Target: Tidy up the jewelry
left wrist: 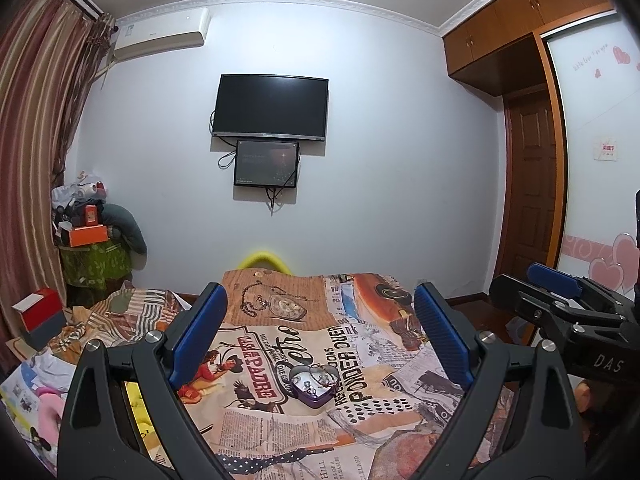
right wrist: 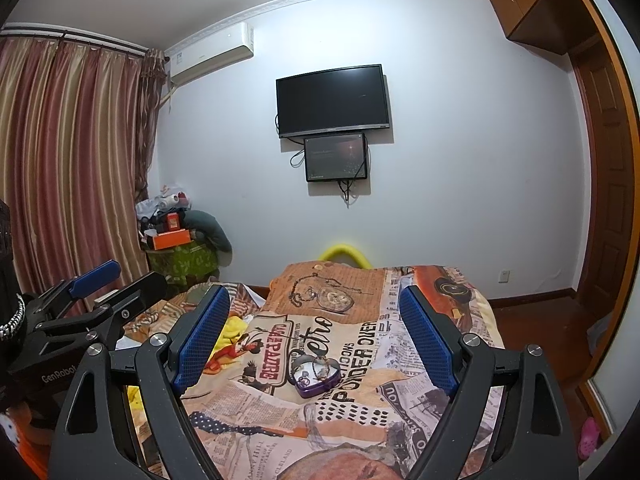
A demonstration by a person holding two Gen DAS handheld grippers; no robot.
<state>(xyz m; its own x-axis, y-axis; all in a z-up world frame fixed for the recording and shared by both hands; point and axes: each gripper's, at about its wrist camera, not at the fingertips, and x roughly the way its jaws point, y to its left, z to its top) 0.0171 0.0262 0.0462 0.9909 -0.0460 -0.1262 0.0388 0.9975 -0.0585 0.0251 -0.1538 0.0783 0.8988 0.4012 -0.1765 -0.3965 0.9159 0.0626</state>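
- The bed (left wrist: 280, 420), with its newspaper-print cover, is stretching out beneath and ahead of both tools.
- The left tool (left wrist: 320, 336) is hanging released above the cover, blue pads spread wide, gripping nothing.
- The right tool (right wrist: 314, 334) is hovering alongside it, likewise wide apart and holding nothing.
- The purple heart-shaped jewelry box (left wrist: 315, 385) is lying open on the cover, framed between each tool's fingers, apart from them, small jewelry pieces (right wrist: 320, 369) resting inside.
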